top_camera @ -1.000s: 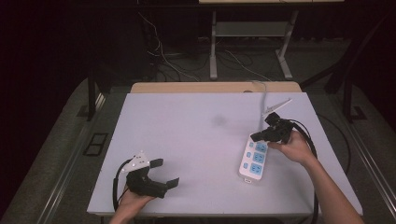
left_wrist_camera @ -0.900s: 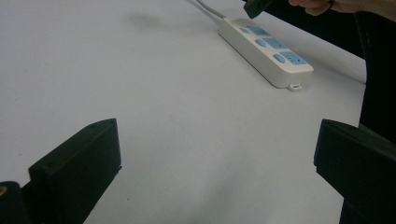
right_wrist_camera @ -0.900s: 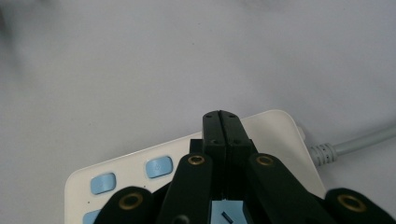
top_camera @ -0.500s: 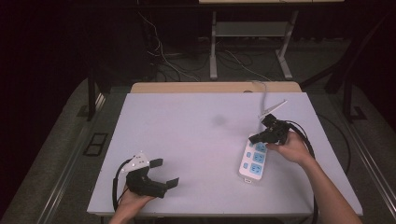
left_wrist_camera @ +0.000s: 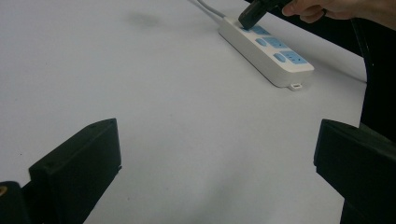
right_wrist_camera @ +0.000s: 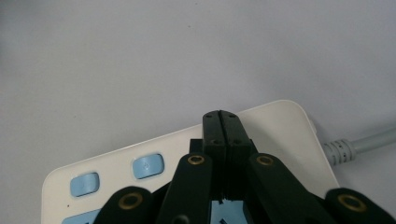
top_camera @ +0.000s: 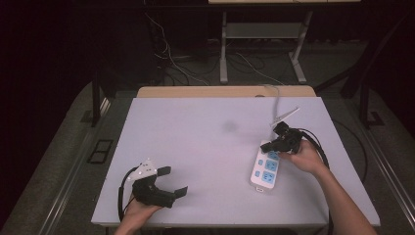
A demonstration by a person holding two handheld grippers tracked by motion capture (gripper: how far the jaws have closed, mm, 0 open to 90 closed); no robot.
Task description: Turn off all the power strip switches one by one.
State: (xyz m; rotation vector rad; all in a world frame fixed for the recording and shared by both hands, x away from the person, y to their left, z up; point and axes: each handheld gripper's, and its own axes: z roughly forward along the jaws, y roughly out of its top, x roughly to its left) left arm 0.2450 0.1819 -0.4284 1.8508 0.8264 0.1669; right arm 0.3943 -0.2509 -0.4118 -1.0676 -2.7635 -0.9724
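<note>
- While the left gripper (top_camera: 169, 183) rests near the front left corner of the table (top_camera: 195, 137) with its jaws wide apart and nothing between them, the right gripper (top_camera: 272, 145) works at the power strip (top_camera: 265, 169).
- The power strip lies flat on the right part of the table, white with blue sockets and blue switch buttons (right_wrist_camera: 148, 165), and its grey cable (right_wrist_camera: 359, 142) leaves from the far end.
- The right gripper has its jaws pressed fully together, with nothing held, and the closed tip sits on the far end of the strip.
- I judge that the step in hand is pressing a switch with the closed tip.
- The next move, I think, calls for a short, straight push down while the strip does not slide.
- No brand or writing can be read; the buttons carry a small mark too faint to tell.
</note>
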